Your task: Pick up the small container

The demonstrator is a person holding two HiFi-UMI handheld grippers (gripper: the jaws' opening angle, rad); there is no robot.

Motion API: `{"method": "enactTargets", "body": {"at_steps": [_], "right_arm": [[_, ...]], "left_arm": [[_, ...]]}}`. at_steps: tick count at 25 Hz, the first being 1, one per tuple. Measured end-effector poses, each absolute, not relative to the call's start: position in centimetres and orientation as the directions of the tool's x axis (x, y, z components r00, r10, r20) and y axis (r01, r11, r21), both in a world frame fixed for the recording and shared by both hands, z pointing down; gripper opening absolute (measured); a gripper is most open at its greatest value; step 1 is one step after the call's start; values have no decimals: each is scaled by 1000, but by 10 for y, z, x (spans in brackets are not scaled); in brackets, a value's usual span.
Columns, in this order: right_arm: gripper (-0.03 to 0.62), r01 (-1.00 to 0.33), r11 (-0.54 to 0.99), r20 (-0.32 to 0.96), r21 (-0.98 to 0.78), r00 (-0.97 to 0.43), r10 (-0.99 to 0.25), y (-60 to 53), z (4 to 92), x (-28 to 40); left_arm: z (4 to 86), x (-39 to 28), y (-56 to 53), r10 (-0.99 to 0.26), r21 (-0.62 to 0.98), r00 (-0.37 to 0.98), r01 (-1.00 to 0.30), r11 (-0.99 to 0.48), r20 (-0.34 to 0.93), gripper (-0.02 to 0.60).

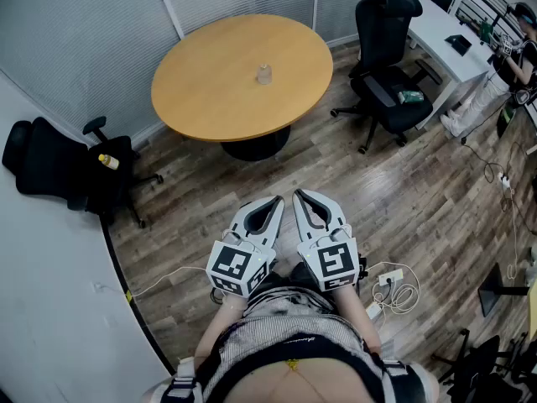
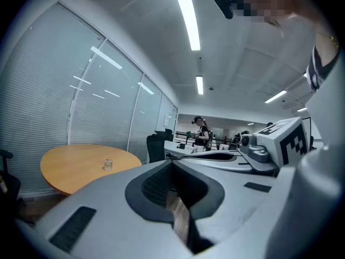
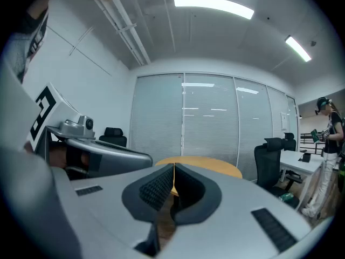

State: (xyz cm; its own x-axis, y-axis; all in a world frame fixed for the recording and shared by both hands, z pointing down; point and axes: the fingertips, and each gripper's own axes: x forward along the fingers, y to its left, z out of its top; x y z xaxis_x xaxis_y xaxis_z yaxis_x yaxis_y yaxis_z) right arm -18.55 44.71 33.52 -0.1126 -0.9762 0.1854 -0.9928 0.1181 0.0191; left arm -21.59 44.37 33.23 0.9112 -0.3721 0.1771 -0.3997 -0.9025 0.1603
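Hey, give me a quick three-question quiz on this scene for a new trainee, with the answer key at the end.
1. True or false: the small container stands on the round table.
2. Multiple choice: the left gripper and the right gripper are A) both open, B) both shut and empty, C) both shut on the small container.
3. Short answer: in the head view, what piece of furniture stands just right of the round table?

Key
1. True.
2. B.
3. A black office chair.
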Motion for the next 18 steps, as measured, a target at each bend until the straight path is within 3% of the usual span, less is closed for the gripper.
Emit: {"method": "enactTargets", "body": {"at_steps": [18], "right_arm": [[23,-969,246,88,11,-244,-966,450,327,-133]], "left_arm": [[338,-155,446,-428,183,889,-453,-873,163,3]]}}
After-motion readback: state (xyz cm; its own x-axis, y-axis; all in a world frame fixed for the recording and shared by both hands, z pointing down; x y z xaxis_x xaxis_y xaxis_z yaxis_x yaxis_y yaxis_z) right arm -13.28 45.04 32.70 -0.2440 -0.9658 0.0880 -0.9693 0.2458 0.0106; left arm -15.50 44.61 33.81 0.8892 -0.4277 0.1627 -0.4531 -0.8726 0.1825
